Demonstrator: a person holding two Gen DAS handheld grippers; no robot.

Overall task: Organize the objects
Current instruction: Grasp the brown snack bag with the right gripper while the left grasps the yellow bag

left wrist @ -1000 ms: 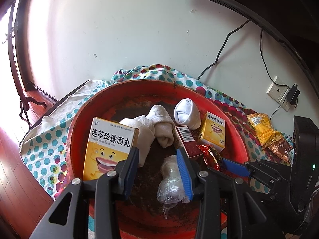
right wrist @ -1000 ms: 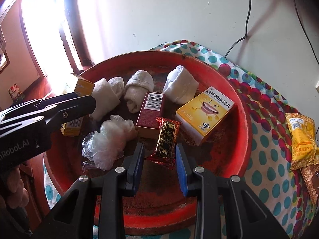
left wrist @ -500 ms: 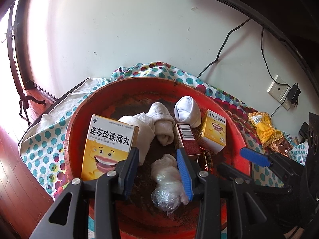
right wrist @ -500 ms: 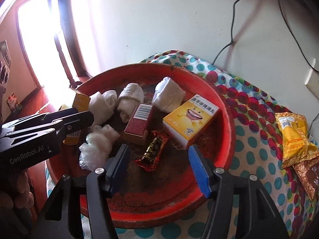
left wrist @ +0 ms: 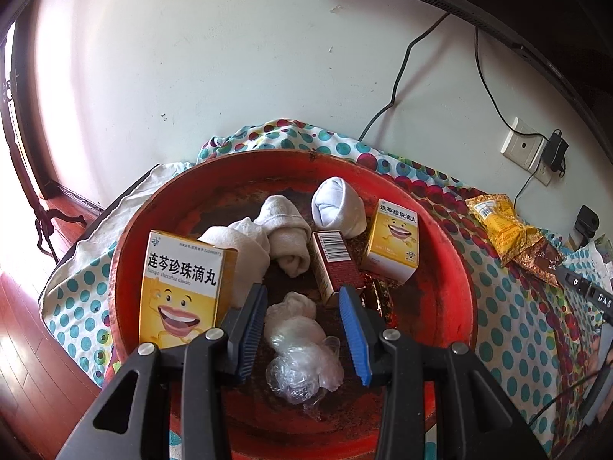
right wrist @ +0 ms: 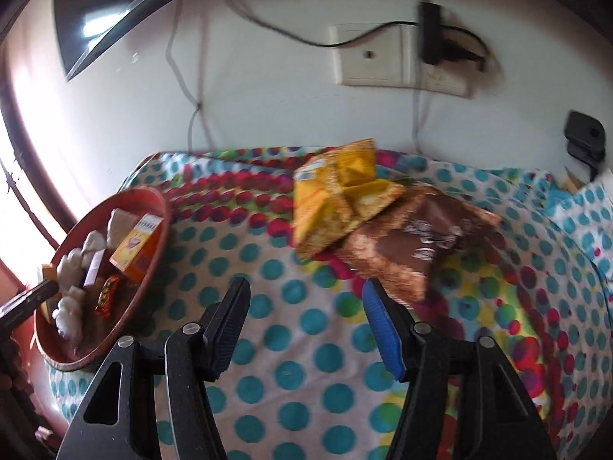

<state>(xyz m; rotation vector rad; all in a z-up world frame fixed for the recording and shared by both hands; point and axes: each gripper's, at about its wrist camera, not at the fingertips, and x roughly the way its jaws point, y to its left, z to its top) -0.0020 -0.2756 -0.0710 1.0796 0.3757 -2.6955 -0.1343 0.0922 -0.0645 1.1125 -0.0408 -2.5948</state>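
A red round tray (left wrist: 452,253) holds two yellow medicine boxes (left wrist: 184,287) (left wrist: 394,241), rolled socks (left wrist: 287,234), a white sock (left wrist: 337,207), a dark red box (left wrist: 335,264), a candy wrapper (left wrist: 377,295) and a crumpled plastic bag (left wrist: 302,352). My left gripper (left wrist: 302,329) is open over the tray, its jaws on either side of the plastic bag. My right gripper (right wrist: 306,326) is open and empty above the polka-dot cloth (right wrist: 291,345), facing a yellow snack bag (right wrist: 333,199) and a brown snack bag (right wrist: 413,245). The tray also shows at the left of the right wrist view (right wrist: 153,264).
A wall socket with a plugged-in charger (right wrist: 406,53) and cables are on the wall behind. A small black device (right wrist: 586,138) stands at the far right. A wooden floor (left wrist: 23,345) lies left of the table. The snack bags also show in the left wrist view (left wrist: 505,230).
My right gripper opened, let go of the candy wrapper in the tray, and swung right, away from the tray toward the snack bags. The left gripper stayed open over the plastic bag.
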